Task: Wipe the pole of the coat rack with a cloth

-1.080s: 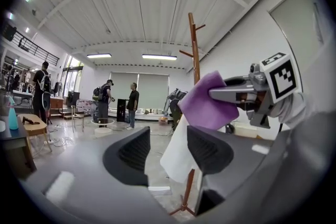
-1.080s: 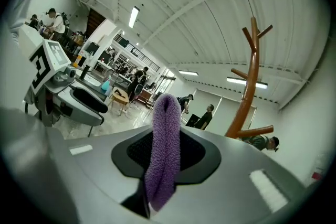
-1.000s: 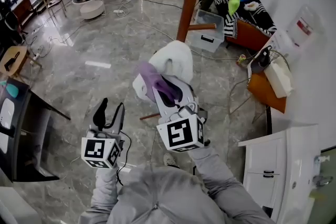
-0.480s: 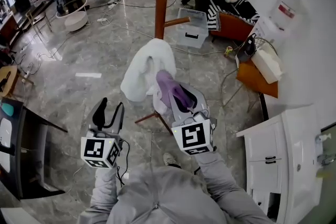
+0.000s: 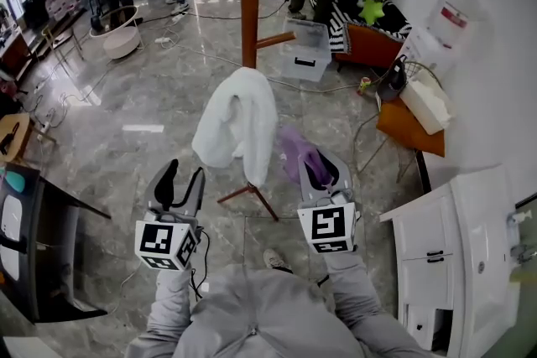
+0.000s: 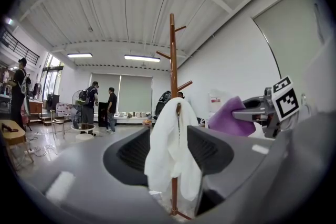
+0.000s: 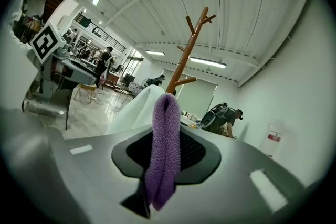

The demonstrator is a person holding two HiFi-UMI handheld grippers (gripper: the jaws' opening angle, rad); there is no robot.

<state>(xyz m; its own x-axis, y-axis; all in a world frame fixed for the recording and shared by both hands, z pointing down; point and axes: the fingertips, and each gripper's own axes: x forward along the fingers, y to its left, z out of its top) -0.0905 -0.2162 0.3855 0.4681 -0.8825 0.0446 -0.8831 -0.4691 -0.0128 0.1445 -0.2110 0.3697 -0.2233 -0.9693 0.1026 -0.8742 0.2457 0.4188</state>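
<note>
While left gripper [image 5: 181,177] points forward, jaws apart, right gripper [image 5: 319,166] clamps cloth [image 7: 165,149].

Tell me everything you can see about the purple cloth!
The purple cloth looks soft and fuzzy, like a towel. It is folded into a narrow loop and pinched between the tongs of the right gripper, with its ends hanging below. It is up in the air, right of the coat rack and the white towel on it, touching neither.
</note>
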